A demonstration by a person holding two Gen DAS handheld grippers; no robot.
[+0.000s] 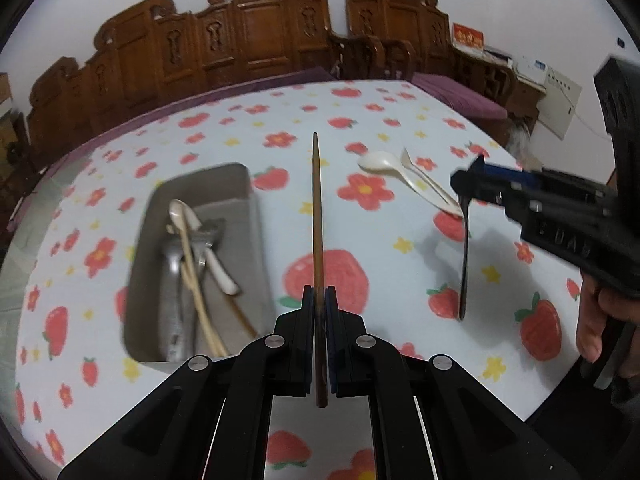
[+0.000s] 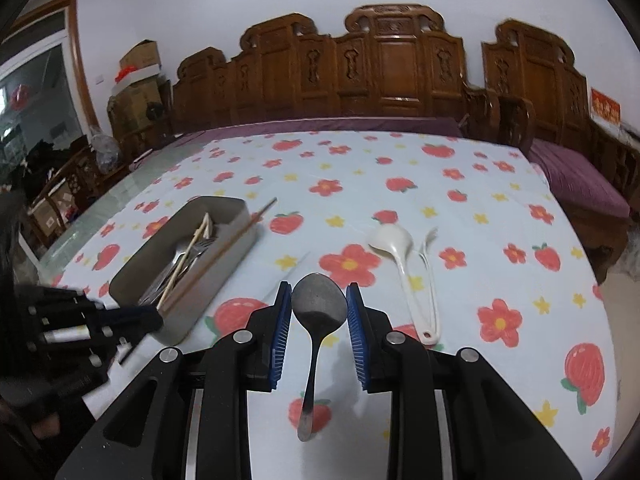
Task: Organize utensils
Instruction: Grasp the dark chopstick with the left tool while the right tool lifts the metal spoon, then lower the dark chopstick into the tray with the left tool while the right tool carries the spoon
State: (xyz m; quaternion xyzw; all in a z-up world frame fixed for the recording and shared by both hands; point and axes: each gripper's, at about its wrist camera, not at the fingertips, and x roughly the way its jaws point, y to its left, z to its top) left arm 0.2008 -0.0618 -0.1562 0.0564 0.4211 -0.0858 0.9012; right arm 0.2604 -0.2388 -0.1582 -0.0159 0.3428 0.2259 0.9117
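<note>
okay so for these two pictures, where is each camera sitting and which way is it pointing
Left wrist: on the left gripper, looking along a clamped chopstick across the table; the right gripper and its hand show.
Right wrist: on the right gripper, facing the sofa, a metal spoon between its pads; the left gripper shows.
Shared: grey tray, white spoon.

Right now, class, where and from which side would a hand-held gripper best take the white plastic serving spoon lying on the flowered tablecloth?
Probably the neck just below the bowl of the white plastic serving spoon, coming straight down with the fingers across the handle. It lies flat, and the white plastic fork crowds the handle's near end but splays away by the neck.
</note>
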